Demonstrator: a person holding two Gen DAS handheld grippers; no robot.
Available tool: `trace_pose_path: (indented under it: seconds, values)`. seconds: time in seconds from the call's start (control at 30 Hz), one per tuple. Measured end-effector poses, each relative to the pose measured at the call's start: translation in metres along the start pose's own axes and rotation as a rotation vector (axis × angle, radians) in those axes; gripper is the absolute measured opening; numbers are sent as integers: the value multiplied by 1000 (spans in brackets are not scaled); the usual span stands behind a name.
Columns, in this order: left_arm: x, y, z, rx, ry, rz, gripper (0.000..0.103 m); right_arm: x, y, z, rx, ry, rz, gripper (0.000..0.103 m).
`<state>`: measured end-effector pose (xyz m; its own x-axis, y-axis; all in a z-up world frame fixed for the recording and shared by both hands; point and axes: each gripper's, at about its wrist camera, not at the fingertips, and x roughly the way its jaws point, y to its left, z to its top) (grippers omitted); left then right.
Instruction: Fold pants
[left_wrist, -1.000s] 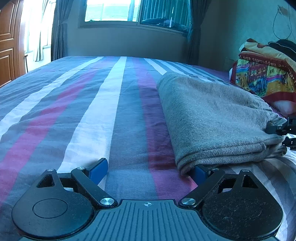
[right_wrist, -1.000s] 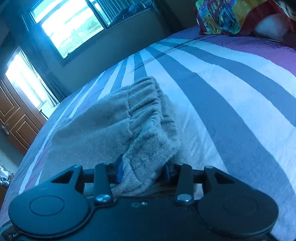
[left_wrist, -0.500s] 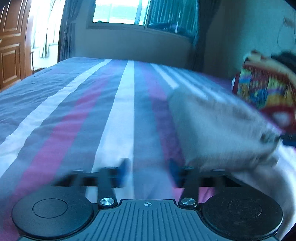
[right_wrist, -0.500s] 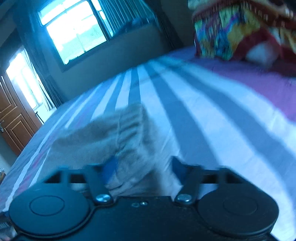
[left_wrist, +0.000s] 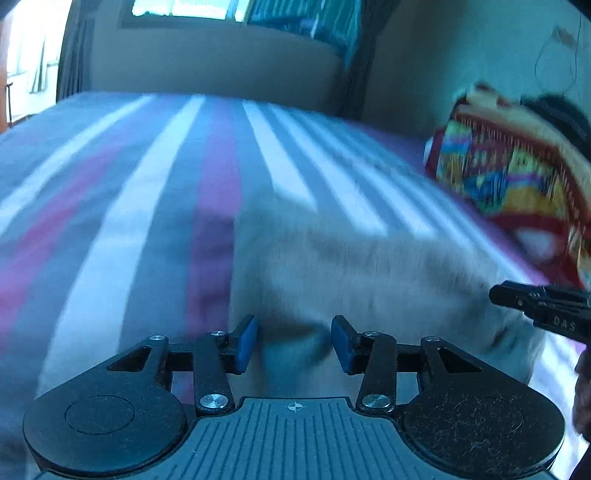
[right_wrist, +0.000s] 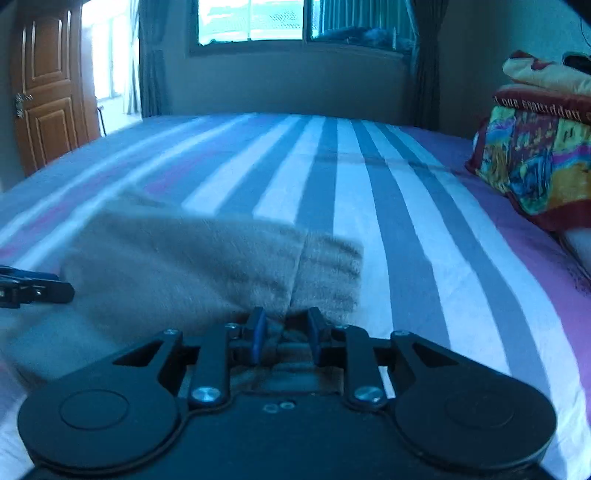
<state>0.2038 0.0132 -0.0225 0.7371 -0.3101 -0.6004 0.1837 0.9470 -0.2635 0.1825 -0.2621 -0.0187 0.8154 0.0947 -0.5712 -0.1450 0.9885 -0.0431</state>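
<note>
The folded grey pants (left_wrist: 369, 269) lie on the striped bed, blurred by motion; they also show in the right wrist view (right_wrist: 192, 266). My left gripper (left_wrist: 293, 341) has its jaws part open around the near edge of the pants, with cloth between the blue pads. My right gripper (right_wrist: 284, 334) has its jaws close together on a bunch of the pants near the waistband end (right_wrist: 328, 269). The right gripper's tip shows at the right in the left wrist view (left_wrist: 539, 306). The left gripper's tip shows at the left in the right wrist view (right_wrist: 33, 288).
The striped bedsheet (right_wrist: 369, 177) stretches toward a window wall. A colourful folded blanket pile (right_wrist: 539, 155) sits at the right; it also shows in the left wrist view (left_wrist: 509, 173). A wooden door (right_wrist: 44, 107) stands at the far left.
The left gripper has narrowed from wide open and slid right onto the pants edge. The right gripper loosened, swung to face along the bed, then closed on the cloth again.
</note>
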Motion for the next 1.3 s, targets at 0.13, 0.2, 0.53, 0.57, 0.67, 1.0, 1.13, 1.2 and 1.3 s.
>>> trace_pose_path:
  seconds: [0.13,0.2,0.53,0.57,0.67,1.0,1.13,1.2,1.3]
  values:
    - [18,-13,39,20,-47,-31,44,-3,2,35,10,-87,39,24]
    - [39,-23,52,48,-32,-42,44,9,6,53,-5,-89,50,23]
    - [79,-31,50,121,20,-1,44,66,11,48,-40,68,38,33]
    - [80,-34,53,144,9,7,44,60,11,50,-34,35,38,33]
    - [94,-36,60,176,15,44,44,55,11,53,-14,-24,20,32]
    - [111,-33,58,166,58,52,44,88,12,39,-71,91,-24,33]
    - [109,-34,57,177,58,56,44,87,21,41,-96,87,-34,33]
    - [106,-34,55,183,51,55,44,83,23,45,-86,64,-38,34]
    - [108,-33,53,190,56,55,44,69,19,47,-58,-7,-70,56]
